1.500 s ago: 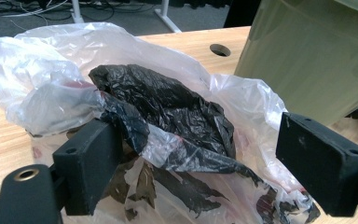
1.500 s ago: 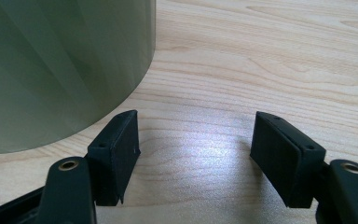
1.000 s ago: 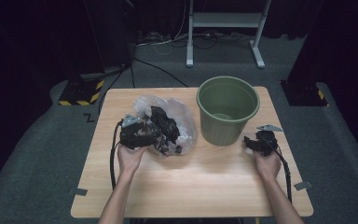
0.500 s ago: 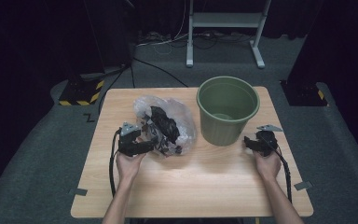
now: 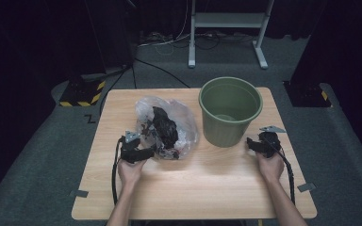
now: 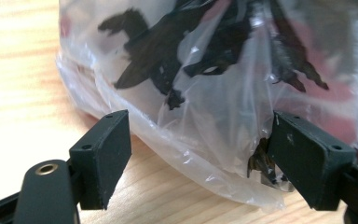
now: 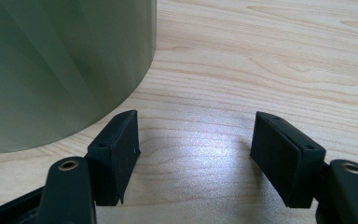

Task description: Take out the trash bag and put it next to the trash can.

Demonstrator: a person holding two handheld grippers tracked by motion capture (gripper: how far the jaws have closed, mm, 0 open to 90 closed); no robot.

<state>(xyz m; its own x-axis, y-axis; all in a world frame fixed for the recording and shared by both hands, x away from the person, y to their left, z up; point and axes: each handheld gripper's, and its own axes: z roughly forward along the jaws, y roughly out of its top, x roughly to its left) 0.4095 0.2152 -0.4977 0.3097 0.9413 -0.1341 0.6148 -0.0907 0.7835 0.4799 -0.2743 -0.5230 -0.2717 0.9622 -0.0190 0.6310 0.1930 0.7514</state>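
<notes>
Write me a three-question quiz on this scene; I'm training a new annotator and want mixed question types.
1. True or false: the left gripper has its jaws shut on the bag.
2. What stands nearest the right gripper? A) the bag B) the bin C) a cup
3. Fill in: the clear bag lies to the ____ of the bin in the high view.

Key:
1. False: the jaws stand open, with the bag's edge between them.
2. B: the bin's green wall is just beside the open jaws.
3. left
</notes>
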